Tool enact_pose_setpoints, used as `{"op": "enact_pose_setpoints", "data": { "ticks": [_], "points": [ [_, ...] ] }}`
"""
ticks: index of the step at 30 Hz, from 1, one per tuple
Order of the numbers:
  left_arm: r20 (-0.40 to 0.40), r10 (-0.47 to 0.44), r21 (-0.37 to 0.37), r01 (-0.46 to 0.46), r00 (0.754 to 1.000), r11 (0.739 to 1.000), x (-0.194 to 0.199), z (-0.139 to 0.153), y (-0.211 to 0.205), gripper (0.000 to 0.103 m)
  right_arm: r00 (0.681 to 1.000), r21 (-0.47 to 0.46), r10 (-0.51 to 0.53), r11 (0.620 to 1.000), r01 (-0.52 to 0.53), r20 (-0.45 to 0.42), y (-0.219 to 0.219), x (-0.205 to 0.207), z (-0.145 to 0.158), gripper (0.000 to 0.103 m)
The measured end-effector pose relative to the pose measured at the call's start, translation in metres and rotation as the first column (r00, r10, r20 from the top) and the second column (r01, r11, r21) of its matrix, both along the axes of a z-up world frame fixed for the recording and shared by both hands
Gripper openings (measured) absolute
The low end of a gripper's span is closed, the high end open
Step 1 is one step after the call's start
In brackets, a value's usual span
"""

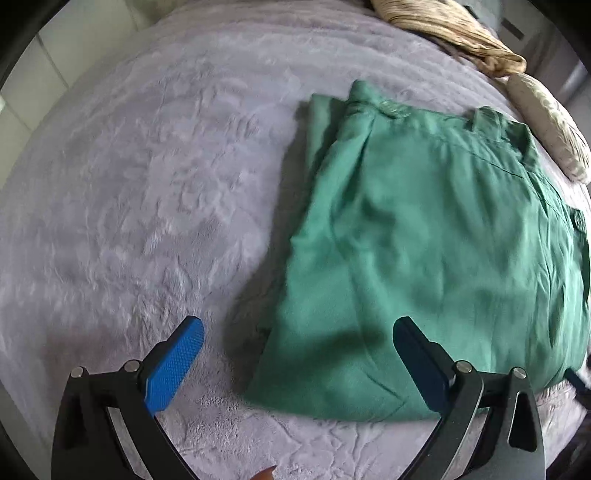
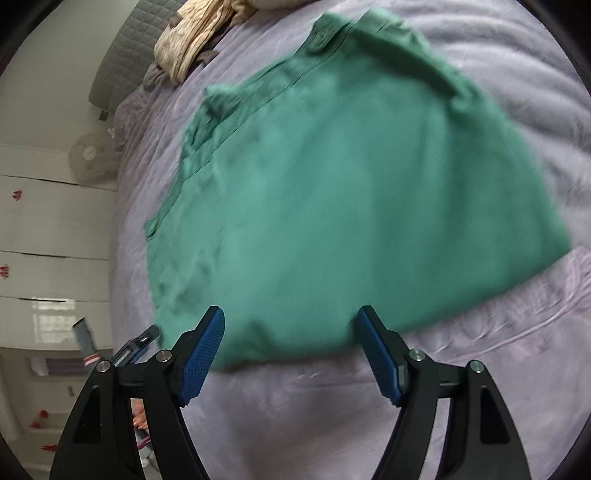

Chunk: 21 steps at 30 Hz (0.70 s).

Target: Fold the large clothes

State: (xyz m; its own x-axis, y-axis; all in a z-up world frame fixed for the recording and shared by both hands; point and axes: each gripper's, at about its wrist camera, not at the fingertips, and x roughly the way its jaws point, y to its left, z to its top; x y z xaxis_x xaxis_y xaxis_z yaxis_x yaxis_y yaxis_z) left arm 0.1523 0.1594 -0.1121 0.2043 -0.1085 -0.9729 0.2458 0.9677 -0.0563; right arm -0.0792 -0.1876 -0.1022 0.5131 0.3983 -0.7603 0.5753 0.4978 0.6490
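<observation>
In the left wrist view, the green garment [image 1: 424, 251] lies on the bed [image 1: 147, 184], from the centre of the picture toward 3 o'clock. It is already folded into a compact, nearly rectangular packet with several layers. A waistband with belt loops shows at its far edge, toward 1 o'clock, so it is probably a pair of trousers. I judge that the folding is almost done; perhaps one last fold or some smoothing is left. The cloth is thin and woven, with soft creases. The bed cover is pale lilac and plush, with a rumpled pile. At 1 o'clock a beige crinkled cloth [image 1: 454, 33] lies near the bed's edge, and a pale pillow-like thing [image 1: 546, 129] lies just beside the garment. The left hand-held gripper [image 1: 297, 363] is released, with its blue textured pads [image 1: 173, 369] wide apart, and it holds nothing. One finger is over the bed cover, the other over the near corner of the garment.

In the right wrist view, the garment [image 2: 351, 192] fills the centre, blurred. A buttoned tab shows at 12 o'clock. The right hand-held gripper [image 2: 290, 354] is also released and empty, and hovers at the near edge of the garment. White drawers [image 2: 55, 236] stand at 9 o'clock beside the bed.
</observation>
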Motion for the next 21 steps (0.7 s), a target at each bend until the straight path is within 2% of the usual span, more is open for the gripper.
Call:
{"op": "enact_pose_setpoints", "data": {
  "ticks": [3,6,8,10,14,17,18,19,20,21],
  "points": [
    [-0.049,0.031,-0.031,-0.033,0.998,0.999,0.008,-0.012,0.01,0.103,1.0,0.051,-0.026,0.998,0.025,0.005,0.007,-0.002,-0.007,0.077],
    [-0.033,0.02,-0.015,-0.021,0.999,1.0,0.009,-0.016,0.014,0.103,0.987,0.137,-0.163,0.977,0.163,-0.013,-0.006,-0.022,-0.022,0.077],
    [-0.024,0.008,-0.004,-0.008,1.0,1.0,0.008,-0.019,0.016,0.103,0.964,0.179,-0.265,0.947,0.266,-0.027,-0.018,-0.038,-0.03,0.077],
    [-0.021,0.002,-0.008,-0.002,1.0,1.0,0.009,-0.021,0.018,0.103,0.947,0.167,-0.32,0.932,0.321,-0.038,-0.025,-0.048,-0.028,0.077],
    [0.019,-0.009,-0.03,0.01,1.0,0.999,0.004,-0.012,0.022,0.103,0.92,0.085,-0.386,0.916,0.391,-0.069,-0.035,-0.066,-0.019,0.077],
    [0.03,-0.033,-0.009,0.033,0.999,0.999,-0.001,-0.015,0.022,0.103,0.898,0.06,-0.426,0.899,0.434,-0.107,-0.049,-0.075,-0.028,0.077],
    [0.026,-0.038,0.005,0.038,0.999,0.999,-0.002,-0.019,0.02,0.103,0.893,0.067,-0.436,0.893,0.444,-0.112,-0.055,-0.075,-0.033,0.063],
    [0.022,-0.042,0.017,0.041,0.999,0.999,-0.002,-0.023,0.018,0.103,0.897,0.072,-0.427,0.897,0.436,-0.117,-0.062,-0.073,-0.037,0.015],
    [0.017,-0.047,0.028,0.047,0.999,0.999,-0.002,-0.028,0.018,0.103,0.906,0.048,-0.406,0.909,0.414,-0.119,-0.066,-0.069,-0.035,0.01],
    [0.015,-0.05,0.031,0.049,0.999,0.998,-0.003,-0.031,0.017,0.103,0.916,0.025,-0.386,0.92,0.39,-0.108,-0.066,-0.066,-0.031,0.01]
  ]
}}
